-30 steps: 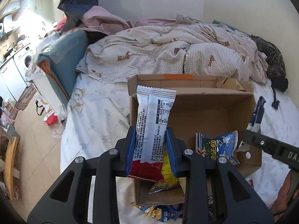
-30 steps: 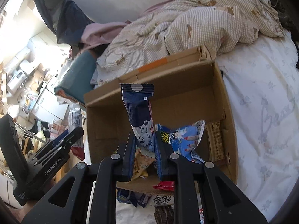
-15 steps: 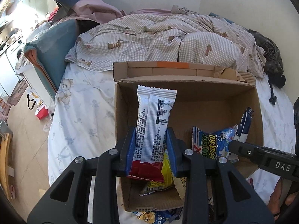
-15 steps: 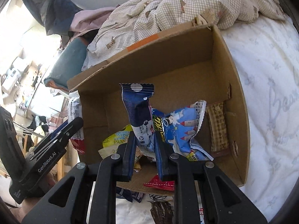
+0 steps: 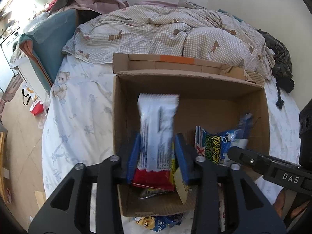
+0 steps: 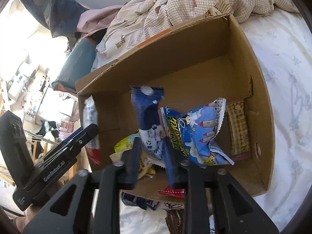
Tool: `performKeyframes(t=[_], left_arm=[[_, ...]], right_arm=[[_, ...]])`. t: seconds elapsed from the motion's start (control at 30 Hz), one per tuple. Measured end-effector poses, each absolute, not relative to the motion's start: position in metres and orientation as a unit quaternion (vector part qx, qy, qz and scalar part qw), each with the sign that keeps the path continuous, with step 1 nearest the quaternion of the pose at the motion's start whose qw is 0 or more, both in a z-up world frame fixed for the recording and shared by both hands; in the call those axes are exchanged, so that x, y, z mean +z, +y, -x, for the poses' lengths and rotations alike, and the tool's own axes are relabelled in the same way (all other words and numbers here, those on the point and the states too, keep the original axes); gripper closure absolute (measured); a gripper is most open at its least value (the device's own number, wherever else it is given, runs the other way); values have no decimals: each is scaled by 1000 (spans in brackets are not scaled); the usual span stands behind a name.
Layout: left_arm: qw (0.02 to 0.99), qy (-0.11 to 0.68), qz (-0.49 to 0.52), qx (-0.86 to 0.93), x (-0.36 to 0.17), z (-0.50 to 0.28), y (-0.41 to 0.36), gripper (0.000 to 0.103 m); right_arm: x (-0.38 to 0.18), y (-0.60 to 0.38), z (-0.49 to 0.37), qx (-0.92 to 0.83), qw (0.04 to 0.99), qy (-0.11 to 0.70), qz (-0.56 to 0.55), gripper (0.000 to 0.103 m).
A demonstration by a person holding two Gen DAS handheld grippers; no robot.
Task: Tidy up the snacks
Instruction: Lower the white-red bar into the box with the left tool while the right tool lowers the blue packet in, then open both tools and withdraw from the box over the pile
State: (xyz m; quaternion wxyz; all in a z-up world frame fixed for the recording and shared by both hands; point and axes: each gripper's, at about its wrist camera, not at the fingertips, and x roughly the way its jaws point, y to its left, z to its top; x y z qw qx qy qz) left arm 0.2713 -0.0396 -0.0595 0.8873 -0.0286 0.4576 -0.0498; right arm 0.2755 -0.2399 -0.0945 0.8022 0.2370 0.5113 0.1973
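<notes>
An open cardboard box (image 5: 195, 105) (image 6: 195, 62) lies on the bed. My left gripper (image 5: 157, 156) has its jaws parted around a white and red snack packet (image 5: 157, 132), which is blurred and loose between them, over the box's left side. My right gripper (image 6: 151, 156) has its jaws parted around a dark blue snack packet (image 6: 148, 115), tilted over the box's middle. Inside lie a blue puffed snack bag (image 6: 197, 134) (image 5: 216, 144), a brown bar (image 6: 238, 128) and a yellow packet (image 6: 126, 140).
A checked duvet (image 5: 165, 31) is heaped behind the box. Loose snack packets (image 6: 171, 191) lie on the white sheet (image 5: 78, 105) at the box's near flap. A teal cushion (image 5: 50, 39) stands at the left bed edge, with floor beyond.
Both grippers moved forward over the box and their jaws opened. The white and red packet and the dark blue packet have come loose and are slipping down.
</notes>
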Motion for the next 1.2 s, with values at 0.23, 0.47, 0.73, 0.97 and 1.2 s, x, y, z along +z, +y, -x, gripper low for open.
performKeyframes(t=[0.23,0.47,0.73,0.97,1.2], left_arm=[[898,438,15,-48,-52,-266,-45,21],[894,445,18,-46,-53,-266,-43,18],[898,436,30,-45,-45,-254,-36,18],[908,416,19,-52,-26,-225,-26,18],[909,410,61,-37,-12,-190,-5,11]], right_arm=[[-91,-241,-273,187,814,500,-228,31],[-92,-248,-274,179,814,498,-241,31],[-78,-251,-266,175,825,477,-248,31],[-61,-258,-240,167,835,463,-246,31],[-50,-270,-203,161,840,457,-244,29]])
